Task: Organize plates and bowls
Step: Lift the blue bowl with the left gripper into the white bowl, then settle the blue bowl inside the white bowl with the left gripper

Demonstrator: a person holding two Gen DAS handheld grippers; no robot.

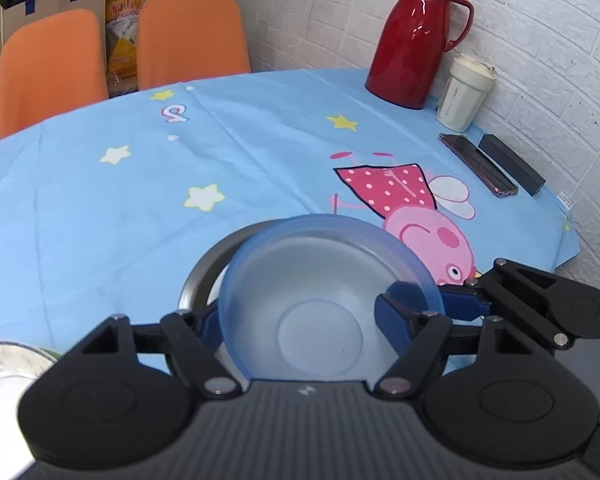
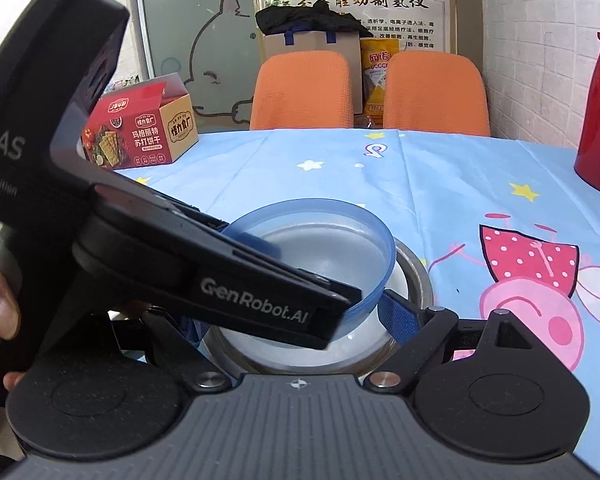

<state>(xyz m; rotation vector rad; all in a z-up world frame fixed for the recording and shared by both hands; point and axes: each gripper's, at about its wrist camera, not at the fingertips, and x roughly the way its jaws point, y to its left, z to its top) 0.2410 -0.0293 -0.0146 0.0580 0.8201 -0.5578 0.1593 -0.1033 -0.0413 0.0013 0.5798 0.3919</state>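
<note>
Left wrist view: the left gripper (image 1: 306, 312) stands spread around the blue bowl (image 1: 320, 300), grasping nothing; the bowl sits tilted in the steel bowl (image 1: 204, 276).
Right wrist view: the right gripper (image 2: 300, 320) is clenched on the blue bowl's (image 2: 332, 240) rim.
Risk: I think the tilted bowl may slip off or jam.

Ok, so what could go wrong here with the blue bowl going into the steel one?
The translucent blue plastic bowl hangs tilted over the round steel bowl, so it may slip or seat crooked. The left gripper and right gripper crowd the same rim and could knock together, jolting both bowls.
</note>
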